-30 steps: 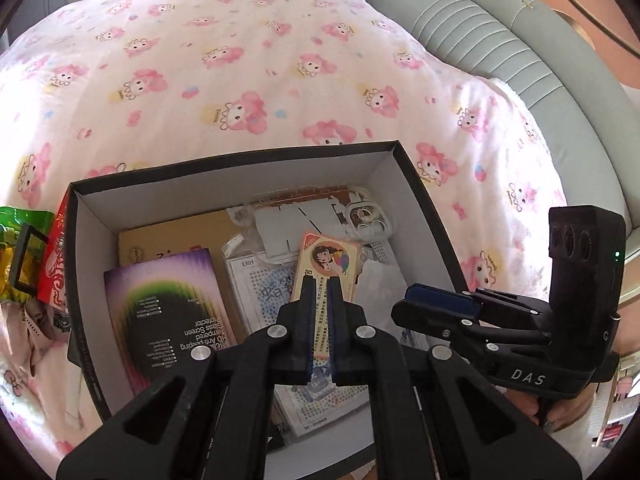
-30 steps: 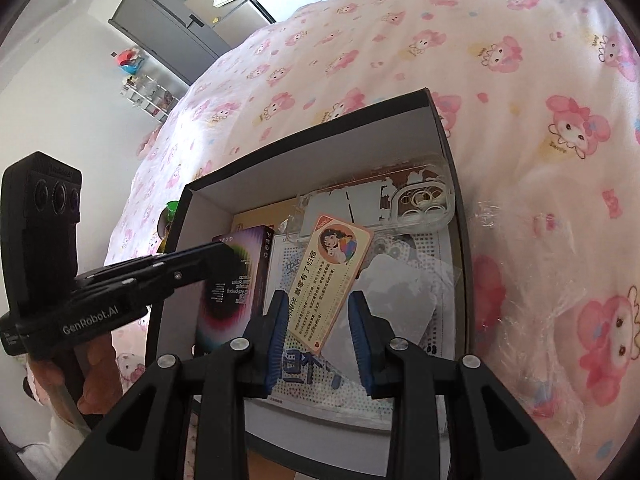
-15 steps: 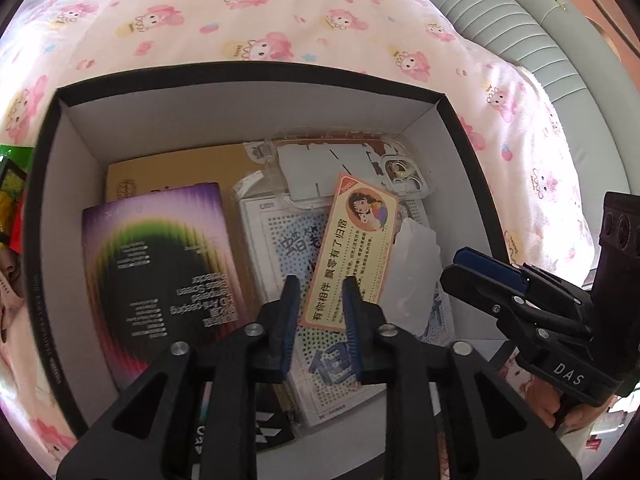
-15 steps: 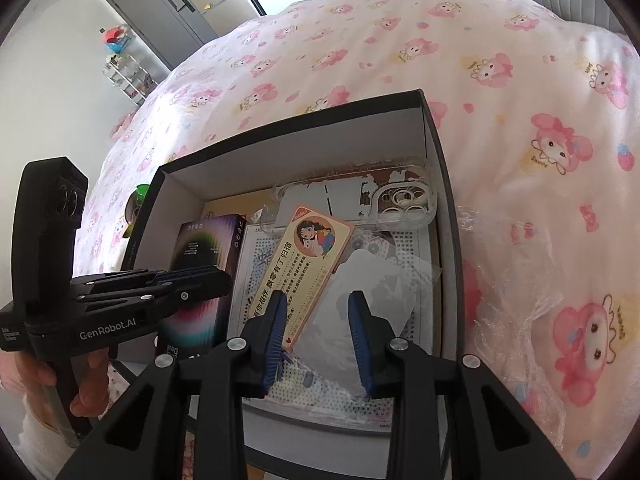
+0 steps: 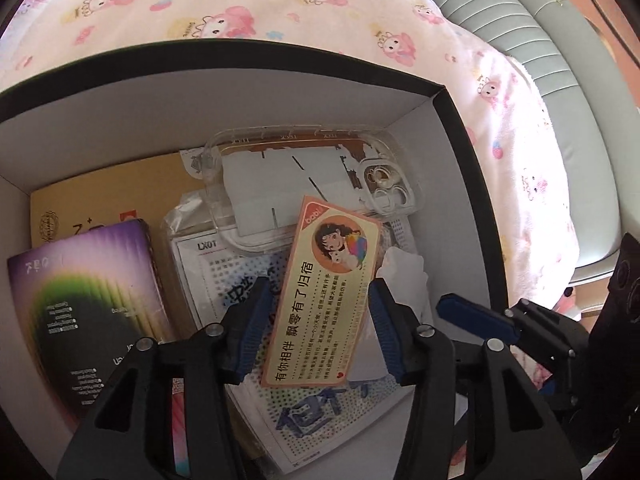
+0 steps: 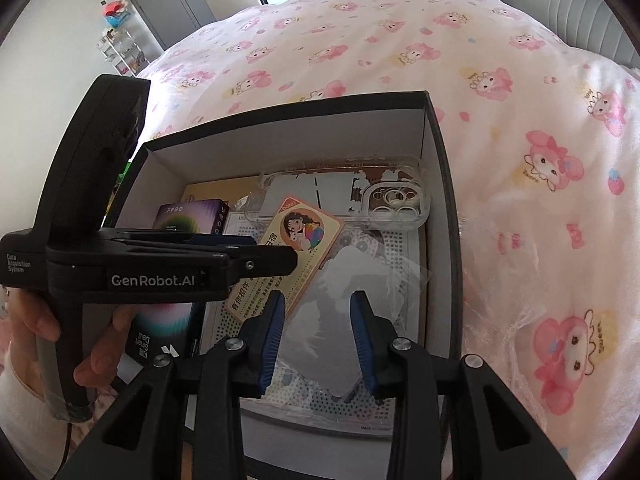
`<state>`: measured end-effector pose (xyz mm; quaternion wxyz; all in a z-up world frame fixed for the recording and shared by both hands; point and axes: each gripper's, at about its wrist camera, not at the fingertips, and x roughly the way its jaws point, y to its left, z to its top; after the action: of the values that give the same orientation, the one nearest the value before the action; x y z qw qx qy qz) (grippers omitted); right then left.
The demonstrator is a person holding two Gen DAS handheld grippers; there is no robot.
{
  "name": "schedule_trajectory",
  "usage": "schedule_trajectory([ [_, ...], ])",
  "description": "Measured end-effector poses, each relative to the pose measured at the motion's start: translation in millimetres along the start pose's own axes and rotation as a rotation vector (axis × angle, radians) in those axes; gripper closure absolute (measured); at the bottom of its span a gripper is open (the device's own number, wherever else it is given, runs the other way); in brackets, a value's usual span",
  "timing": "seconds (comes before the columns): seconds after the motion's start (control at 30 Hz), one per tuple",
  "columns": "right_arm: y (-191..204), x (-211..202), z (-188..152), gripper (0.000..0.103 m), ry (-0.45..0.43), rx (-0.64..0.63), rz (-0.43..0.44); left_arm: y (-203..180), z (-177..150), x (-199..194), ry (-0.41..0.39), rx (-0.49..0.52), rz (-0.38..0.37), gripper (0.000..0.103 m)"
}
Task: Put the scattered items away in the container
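Right, my left gripper (image 5: 318, 324) stands spread wide over the box (image 5: 460, 120), its blue pads either side of the orange card (image 5: 324, 300) but not touching it as far as I can tell. The card lies tilted on top of the heap, its far end propped on the clear phone case (image 5: 312, 168) and its near end down on the dotted sheet (image 5: 304, 420). My right gripper (image 6: 318, 336) is also spread, holding nothing, hovering over the crinkled plastic film (image 6: 360, 280) at the near right of the box.

My worries from here:
- The card sits loose and slanted, so if I lift the left gripper carelessly, a pad could catch its edge and drag it out.
- The two grippers are close together over the same box. In the right view the left one crosses just beside my right fingertips, so a hasty withdrawal could knock them together.
- The film looks light and springy, so I judge a brush from the right pads could flip it over the rim onto the pink quilt (image 6: 520, 160).
- The purple box (image 5: 80, 308) at the left leans against the wall, and a nudge might tip it.
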<state>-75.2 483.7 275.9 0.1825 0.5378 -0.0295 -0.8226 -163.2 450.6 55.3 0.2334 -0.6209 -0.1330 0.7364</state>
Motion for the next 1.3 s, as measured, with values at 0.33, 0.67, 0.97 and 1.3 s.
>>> schedule_trajectory([
  [0.33,5.1,8.6,-2.3,0.073,0.039,-0.021,-0.008,-5.5,-39.3,-36.6,-0.030,-0.006,-0.083,0.100],
  [0.67,3.5,7.7,-11.8,0.073,0.049,0.012,0.019,7.4,-26.2,-36.6,0.044,-0.008,-0.118,0.091],
  [0.97,5.1,9.2,-15.8,0.073,0.044,0.011,0.022,20.0,-37.7,-68.4,-0.013,-0.019,-0.054,0.103],
  [1.3,0.7,-0.6,-13.9,0.073,0.001,0.046,0.049,12.5,-55.2,-179.6,-0.271,0.038,0.286,0.103],
])
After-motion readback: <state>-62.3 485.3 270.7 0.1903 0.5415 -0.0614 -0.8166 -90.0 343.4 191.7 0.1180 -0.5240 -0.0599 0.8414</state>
